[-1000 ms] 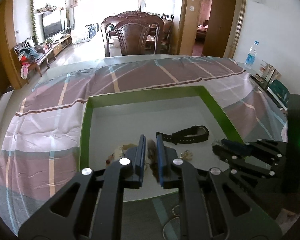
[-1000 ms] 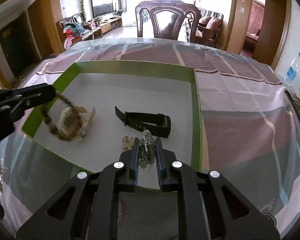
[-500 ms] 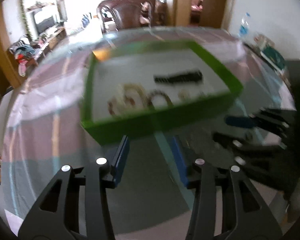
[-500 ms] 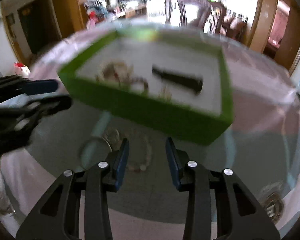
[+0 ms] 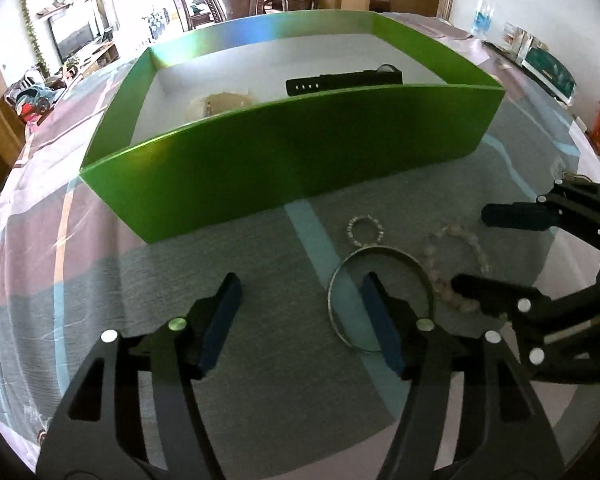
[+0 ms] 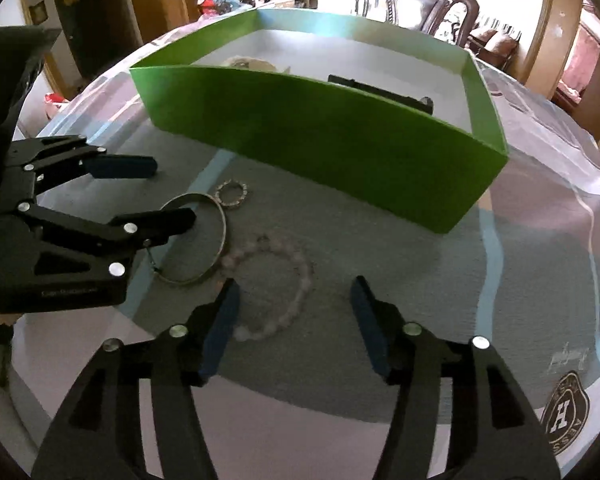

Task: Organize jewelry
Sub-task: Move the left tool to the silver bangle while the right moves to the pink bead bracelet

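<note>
My left gripper [image 5: 298, 322] is low over the table, and its jaws have just been opening — they stand wide now with nothing between them but cloth [image 5: 260, 392]. Its right finger [image 5: 380, 324] sits over the bangle [image 5: 380, 256], a thin metal ring lying flat on the cloth; I cannot tell if it touches. My right gripper [image 6: 294, 322] has just been opening too, and it is wide. The bead bracelet [image 6: 296, 288] lies flat below it, partly between the fingers, but the pads do not press on it. A small ring [image 6: 231, 194] of beads lies just beyond the bangle, near the box [image 5: 300, 160]. The bangle and the bracelet touch or nearly touch where they meet. The green box stands right behind all three, and none of them is in it. Inside the box I see a black watch [image 5: 344, 79] by the far right side and a pale bundle [image 5: 220, 102] of jewelry to the left — too hidden by the wall to tell more. The two grippers are close, side by side.
</note>
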